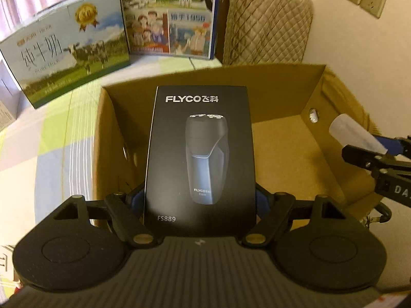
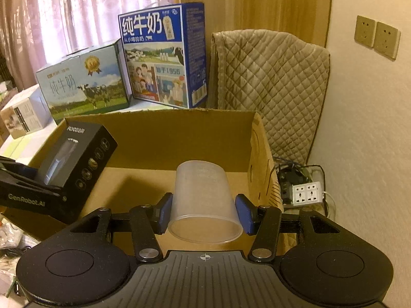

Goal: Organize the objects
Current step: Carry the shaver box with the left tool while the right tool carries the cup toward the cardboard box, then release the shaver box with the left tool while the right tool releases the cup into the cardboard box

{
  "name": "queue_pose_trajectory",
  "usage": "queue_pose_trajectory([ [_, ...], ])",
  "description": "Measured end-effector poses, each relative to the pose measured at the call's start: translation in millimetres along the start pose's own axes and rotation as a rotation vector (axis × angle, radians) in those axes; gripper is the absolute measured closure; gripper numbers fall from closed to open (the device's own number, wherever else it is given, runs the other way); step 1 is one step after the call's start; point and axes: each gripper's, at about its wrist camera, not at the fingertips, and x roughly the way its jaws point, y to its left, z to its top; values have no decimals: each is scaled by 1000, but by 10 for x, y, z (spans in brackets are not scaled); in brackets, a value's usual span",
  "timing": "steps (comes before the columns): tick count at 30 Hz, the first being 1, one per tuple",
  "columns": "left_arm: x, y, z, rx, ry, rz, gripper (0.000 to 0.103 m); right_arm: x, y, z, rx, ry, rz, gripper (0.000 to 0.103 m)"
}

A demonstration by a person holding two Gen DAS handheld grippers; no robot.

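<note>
step: we carry items over cardboard box | left gripper pinching shaver box | right gripper pinching plastic cup | next: we lower, release inside

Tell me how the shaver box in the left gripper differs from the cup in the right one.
The Flyco shaver box is black, opaque, flat-sided and printed; the plastic measuring cup is translucent, round and tapered. The box is gripped across its lower end, standing up from the left hand-held gripper; the cup lies along the right hand-held gripper, its open mouth toward the camera. Both are held over the open cardboard box.
</note>
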Motion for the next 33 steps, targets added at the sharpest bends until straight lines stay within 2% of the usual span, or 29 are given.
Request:
queue_pose_trajectory([
  [7,133,-58,-11,23,21,28,23,69,-53,28,-4,12,3,53],
  [14,134,-76,0,29,26,17,22,120,-71,54,-14,18,14,53],
  [19,57,-92,3,45,1,22,20,152,-89,67,-10,15,21,53],
  [24,-43,-92,6,44,-24,29,18,142,-121,85,4,-24,24,53],
  [33,-393,-76,-53,41,-93,31,12,-34,-179,66,39,-78,60,42],
])
